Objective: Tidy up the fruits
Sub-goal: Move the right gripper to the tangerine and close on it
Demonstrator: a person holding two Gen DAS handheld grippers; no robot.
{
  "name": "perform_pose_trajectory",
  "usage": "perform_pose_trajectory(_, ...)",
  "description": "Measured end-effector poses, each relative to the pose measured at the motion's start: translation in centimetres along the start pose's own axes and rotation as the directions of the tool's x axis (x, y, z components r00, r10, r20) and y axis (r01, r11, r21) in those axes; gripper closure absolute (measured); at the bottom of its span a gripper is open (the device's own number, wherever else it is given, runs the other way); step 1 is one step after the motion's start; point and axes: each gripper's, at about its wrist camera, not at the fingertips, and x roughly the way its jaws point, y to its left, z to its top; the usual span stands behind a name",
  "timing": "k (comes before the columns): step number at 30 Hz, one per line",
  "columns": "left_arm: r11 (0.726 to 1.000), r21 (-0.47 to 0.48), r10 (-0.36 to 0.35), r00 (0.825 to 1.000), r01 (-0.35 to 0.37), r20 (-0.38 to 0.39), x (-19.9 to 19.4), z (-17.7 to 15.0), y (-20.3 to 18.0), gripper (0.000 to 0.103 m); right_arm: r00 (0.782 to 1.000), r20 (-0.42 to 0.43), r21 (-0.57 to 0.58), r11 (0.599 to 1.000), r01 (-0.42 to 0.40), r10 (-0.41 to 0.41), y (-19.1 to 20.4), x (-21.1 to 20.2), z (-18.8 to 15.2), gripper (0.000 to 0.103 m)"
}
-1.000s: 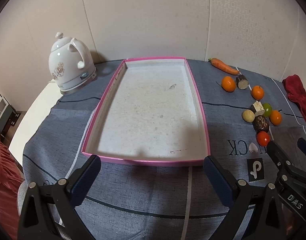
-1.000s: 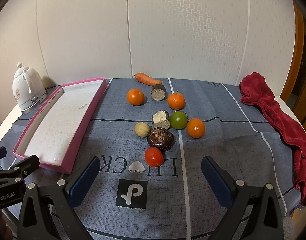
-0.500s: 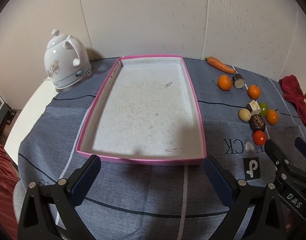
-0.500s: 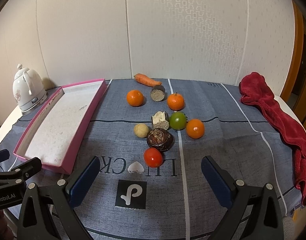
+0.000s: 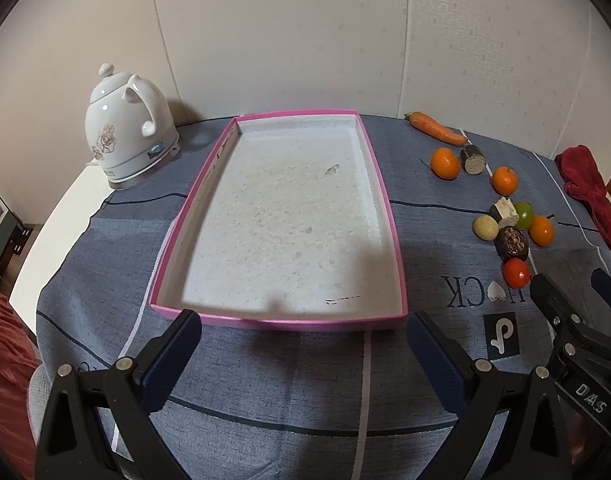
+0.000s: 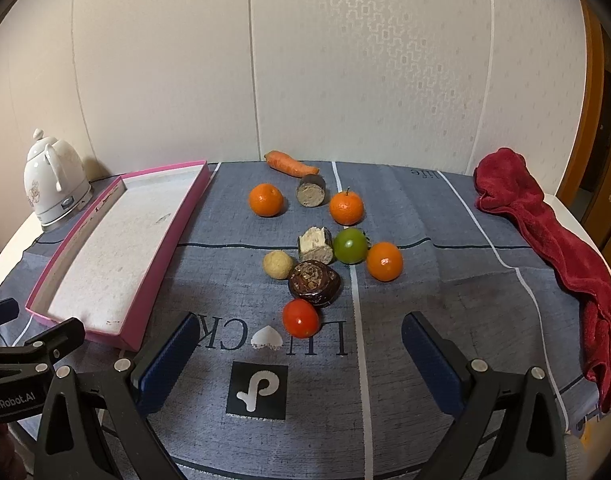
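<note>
Right wrist view: right gripper [image 6: 297,344] jaws spread wide, holding nothing, low over the cloth [image 6: 425,280] just short of the tomato [image 6: 300,318]. Fruit cluster sits on the cloth right of the tray [image 6: 165,248], nothing in it: three oranges [image 6: 266,199], lime [image 6: 350,245], carrot [image 6: 290,164]. Left gripper [image 5: 303,344] also wide apart, at the tray's near rim. Kettle [image 5: 125,140] behind-left.
</note>
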Motion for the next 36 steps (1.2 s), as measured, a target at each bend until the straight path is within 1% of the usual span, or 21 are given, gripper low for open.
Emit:
perform_pose_trajectory(2, 1.000, 0.002, -0.019, 1.000, 0.019, 0.000, 0.0, 0.0, 0.0, 0.000, 1.000, 0.001, 0.003, 1.000, -0.001, 0.001, -0.2, 0.0, 0.0, 0.000)
perform_pose_trajectory(3, 0.999, 0.003, -0.044, 0.999, 0.044, 0.000, 0.0, 0.0, 0.0, 0.000, 1.000, 0.002, 0.005, 1.000, -0.002, 0.002, -0.3, 0.0, 0.0, 0.000)
perform_pose_trajectory(5, 0.990, -0.014, -0.141, 0.990, 0.141, 0.013, -0.1, -0.3, 0.3, 0.000, 1.000, 0.005, 0.011, 1.000, -0.029, 0.029, -0.7, -0.2, -0.1, 0.000)
perform_pose_trajectory(6, 0.985, -0.022, -0.169, 0.985, 0.169, 0.024, -0.2, -0.5, 0.5, 0.000, 0.999, 0.005, 0.013, 0.999, -0.045, 0.045, -0.9, -0.2, -0.2, 0.000)
perform_pose_trajectory(9, 0.957, -0.055, -0.281, 0.957, 0.285, 0.075, -0.5, -1.2, 1.0, 0.000, 0.999, 0.002, 0.017, 0.998, -0.052, 0.052, -1.3, -0.3, -0.6, 0.000)
perform_pose_trajectory(10, 0.941, -0.063, -0.328, 0.942, 0.333, 0.076, -0.4, -1.3, 1.0, 0.000, 0.998, -0.004, 0.016, 0.998, -0.055, 0.055, -1.5, -0.2, -0.7, 0.001)
perform_pose_trajectory(12, 0.914, -0.083, -0.393, 0.918, 0.397, 0.060, -0.2, -1.4, 1.0, 0.000, 0.998, -0.016, 0.018, 0.998, -0.053, 0.054, -2.0, 0.0, -1.1, 0.004)
perform_pose_trajectory(13, 0.907, -0.093, -0.408, 0.911, 0.411, 0.052, -0.1, -1.4, 0.8, 0.000, 0.998, -0.024, 0.022, 0.998, -0.052, 0.052, -2.4, 0.2, -1.3, 0.006)
perform_pose_trajectory(14, 0.909, -0.095, -0.404, 0.914, 0.406, 0.044, 0.0, -1.5, 0.6, 0.000, 0.998, -0.029, 0.027, 0.998, -0.052, 0.052, -2.6, 0.3, -1.6, 0.008)
perform_pose_trajectory(15, 0.916, -0.092, -0.390, 0.920, 0.391, 0.035, 0.1, -1.6, 0.4, 0.000, 0.998, -0.038, 0.039, 0.998, -0.053, 0.055, -3.0, 0.5, -1.8, 0.009)
perform_pose_trajectory(17, 0.929, -0.072, -0.364, 0.931, 0.364, 0.020, 0.2, -1.5, -0.3, 0.000, 0.996, -0.057, 0.062, 0.996, -0.061, 0.064, -3.8, 1.1, -2.3, 0.016)
perform_pose_trajectory(18, 0.930, -0.062, -0.362, 0.932, 0.362, 0.013, 0.3, -1.6, -0.5, 0.000, 0.996, -0.065, 0.074, 0.995, -0.063, 0.068, -4.3, 1.4, -2.5, 0.018)
perform_pose_trajectory(20, 0.928, -0.033, -0.370, 0.929, 0.370, 0.000, 0.3, -2.2, -1.1, 0.000, 0.995, -0.068, 0.083, 0.994, -0.069, 0.075, -4.9, 1.7, -2.8, 0.030)
perform_pose_trajectory(21, 0.929, -0.017, -0.370, 0.929, 0.370, 0.000, 0.1, -2.2, -1.5, 0.000, 0.995, -0.067, 0.084, 0.994, -0.071, 0.077, -5.2, 1.9, -2.9, 0.033)
perform_pose_trajectory(23, 0.935, 0.019, -0.355, 0.935, 0.355, 0.011, -0.4, -2.5, -2.0, 0.000, 0.995, -0.064, 0.079, 0.995, -0.068, 0.074, -5.6, 2.2, -2.9, 0.039)
perform_pose_trajectory(25, 0.942, 0.058, -0.332, 0.943, 0.330, 0.023, -0.9, -2.7, -2.5, 0.000, 0.995, -0.059, 0.088, 0.993, -0.072, 0.078, -6.4, 2.4, -2.9, 0.042)
perform_pose_trajectory(26, 0.942, 0.065, -0.332, 0.943, 0.330, 0.024, -0.9, -2.7, -2.4, 0.000, 0.996, -0.059, 0.097, 0.993, -0.067, 0.073, -6.8, 2.5, -2.9, 0.043)
perform_pose_trajectory(27, 0.940, 0.074, -0.337, 0.941, 0.334, 0.026, -1.0, -2.8, -2.6, 0.000, 0.996, -0.058, 0.110, 0.992, -0.064, 0.071, -7.4, 2.7, -2.8, 0.043)
perform_pose_trajectory(29, 0.935, 0.079, -0.348, 0.937, 0.345, 0.021, -0.9, -2.8, -2.8, 0.000, 0.996, -0.052, 0.115, 0.991, -0.067, 0.073, -8.0, 3.1, -2.3, 0.047)
perform_pose_trajectory(32, 0.931, 0.077, -0.358, 0.933, 0.357, 0.009, -0.7, -2.9, -3.1, 0.000, 0.999, -0.036, 0.096, 0.995, -0.032, 0.036, -8.6, 3.9, -1.1, 0.047)
perform_pose_trajectory(36, 0.922, 0.065, -0.381, 0.924, 0.381, -0.014, -0.3, -2.8, -3.3, 0.000, 0.999, -0.020, 0.075, 0.997, -0.026, 0.028, -9.3, 5.7, 0.8, 0.047)
